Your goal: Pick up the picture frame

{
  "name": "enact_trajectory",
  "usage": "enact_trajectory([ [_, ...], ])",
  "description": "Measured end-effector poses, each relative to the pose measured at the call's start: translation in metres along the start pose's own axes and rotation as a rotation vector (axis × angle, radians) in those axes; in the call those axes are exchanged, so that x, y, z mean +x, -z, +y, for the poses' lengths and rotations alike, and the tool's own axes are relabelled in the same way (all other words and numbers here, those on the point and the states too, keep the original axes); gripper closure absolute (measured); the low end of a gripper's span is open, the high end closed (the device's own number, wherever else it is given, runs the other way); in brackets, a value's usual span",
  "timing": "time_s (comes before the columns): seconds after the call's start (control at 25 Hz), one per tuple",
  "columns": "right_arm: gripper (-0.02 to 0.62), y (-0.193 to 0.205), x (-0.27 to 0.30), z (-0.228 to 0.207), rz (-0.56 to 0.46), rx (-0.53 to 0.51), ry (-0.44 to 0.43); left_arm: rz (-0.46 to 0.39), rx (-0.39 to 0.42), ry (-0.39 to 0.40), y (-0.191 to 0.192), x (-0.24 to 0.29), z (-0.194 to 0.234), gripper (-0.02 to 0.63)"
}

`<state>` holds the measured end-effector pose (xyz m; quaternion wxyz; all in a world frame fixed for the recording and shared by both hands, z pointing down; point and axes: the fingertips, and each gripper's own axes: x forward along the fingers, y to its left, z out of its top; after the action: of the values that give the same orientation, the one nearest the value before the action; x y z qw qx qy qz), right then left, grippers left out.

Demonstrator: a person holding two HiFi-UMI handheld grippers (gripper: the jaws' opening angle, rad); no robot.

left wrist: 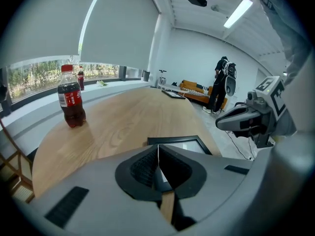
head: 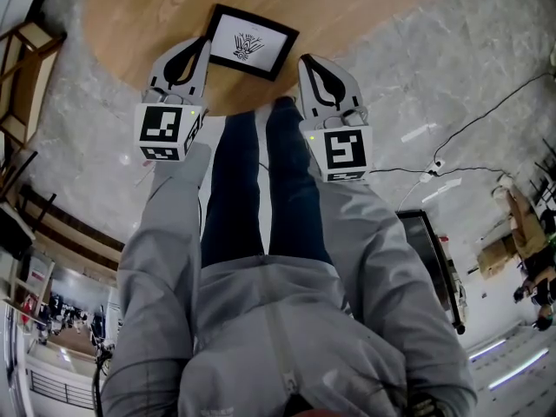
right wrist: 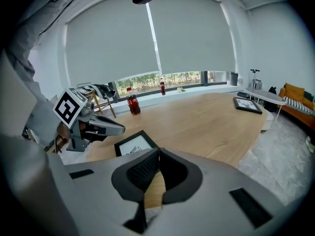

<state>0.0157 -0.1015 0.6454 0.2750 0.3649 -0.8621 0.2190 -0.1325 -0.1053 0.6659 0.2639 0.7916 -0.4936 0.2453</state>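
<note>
Left hand-held gripper (left wrist: 158, 154): jaws together, nothing between them; tips point down at the left edge of the picture frame (head: 252, 43)
Right hand-held gripper (right wrist: 158, 157): jaws together and empty; tips hang beside the frame's right edge, apart from it
Picture frame position: lies flat, face up, on the wooden surface (head: 165, 7), close to the surface's near rim and between the two gripper tips
Step in hand: approach, as judged; no grasp is made yet
Hazard 1, closed jaws: a descent with the jaws together would strike or shove the moulding instead of straddling it. Cause: the jaws are not parted before contact
Hazard 2, low profile: the frame lies flush, so a jaw has little to get under. A tip may skate over the black moulding or across the face and mark it
Hazard 3, near rim: a push toward the person could slide the frame off the surface onto the floor. Cause: uneven pressure from one side
Hazard 4, one-sided lift: a grip on a single edge would likely let the frame pivot and slip out
Hazard 5, gripper clash: both tips converge on a small item and could meet over it
Cola bottle (left wrist: 71, 100): upright, well apart from the frame; low risk
Second frame (right wrist: 247, 104): far across the surface, not concerned
</note>
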Motion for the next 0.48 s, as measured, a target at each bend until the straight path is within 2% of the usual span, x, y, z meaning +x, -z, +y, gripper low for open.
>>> enact_trajectory([
  [0.12,0.563,0.003,0.000,0.001,0.003,0.006,-0.004,0.044,-0.005,0.009,0.009,0.003,0.001,0.581],
  [0.2,0.563,0.004,0.000,0.001,0.005,0.011,-0.006,0.066,-0.015,0.016,0.012,0.006,0.002,0.499],
  [0.24,0.563,0.005,0.000,0.000,0.005,0.013,-0.006,0.075,-0.019,0.019,0.013,0.007,0.003,0.479],
  [0.48,0.563,0.013,-0.005,-0.003,0.005,0.029,-0.008,0.168,-0.054,0.032,0.030,0.023,0.001,0.479],
])
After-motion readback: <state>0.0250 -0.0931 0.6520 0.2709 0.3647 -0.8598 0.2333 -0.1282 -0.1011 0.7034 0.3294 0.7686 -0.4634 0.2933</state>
